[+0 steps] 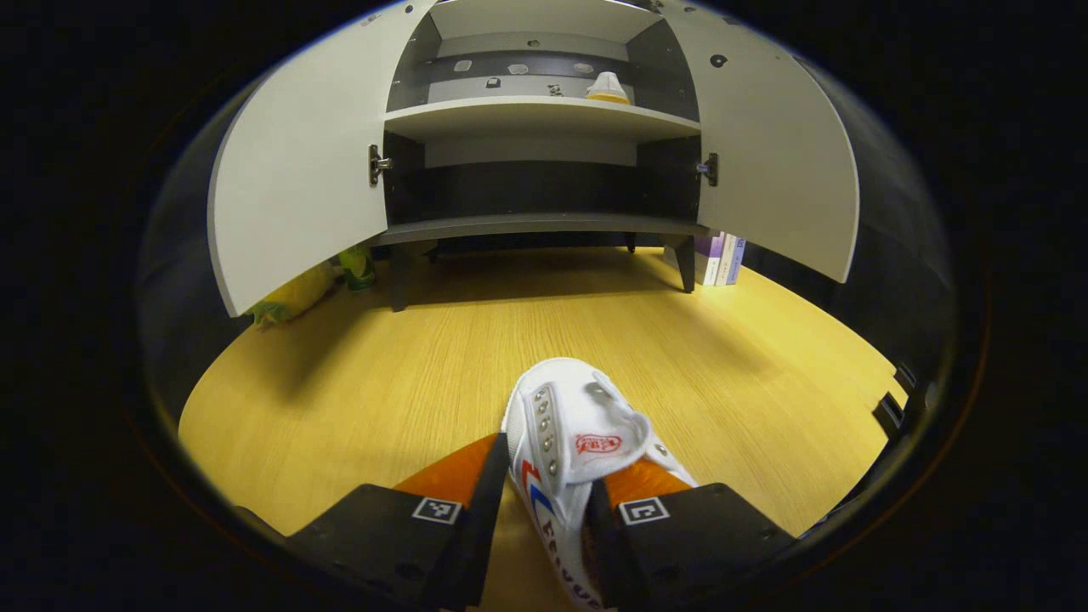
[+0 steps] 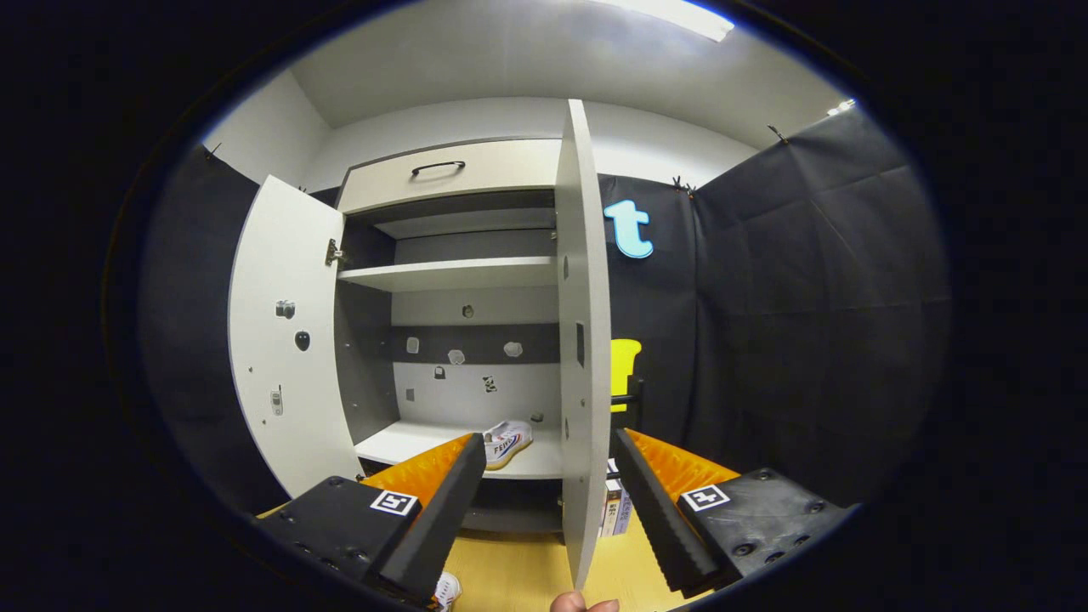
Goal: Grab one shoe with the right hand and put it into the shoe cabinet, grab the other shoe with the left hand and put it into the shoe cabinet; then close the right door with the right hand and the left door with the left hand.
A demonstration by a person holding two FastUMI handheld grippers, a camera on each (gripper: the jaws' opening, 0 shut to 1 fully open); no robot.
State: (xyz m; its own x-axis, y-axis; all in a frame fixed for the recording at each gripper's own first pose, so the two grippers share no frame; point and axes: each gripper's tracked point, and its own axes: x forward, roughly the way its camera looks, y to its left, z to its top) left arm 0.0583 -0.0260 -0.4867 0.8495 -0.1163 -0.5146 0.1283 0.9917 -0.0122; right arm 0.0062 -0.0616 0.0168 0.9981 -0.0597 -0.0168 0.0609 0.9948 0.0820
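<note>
Both cabinet doors stand wide open – the left door [image 1: 297, 170] and right door [image 1: 778, 157] frame bare wood floor [image 1: 340, 382] before the cabinet [image 1: 544, 115]. The left gripper [image 1: 548, 501] is clenched on a white shoe [image 1: 574, 425] on the near floor. The right gripper [image 2: 544, 510] is spread, straddling the door's edge – the other shoe [image 2: 507, 442] lies on a shelf [image 2: 408, 442].

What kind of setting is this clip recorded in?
Likely a staged recording booth rather than a home: black cloth walls surround an open shoe cabinet on a wood-grain floor, with one white shoe on a shelf and another on the floor.
</note>
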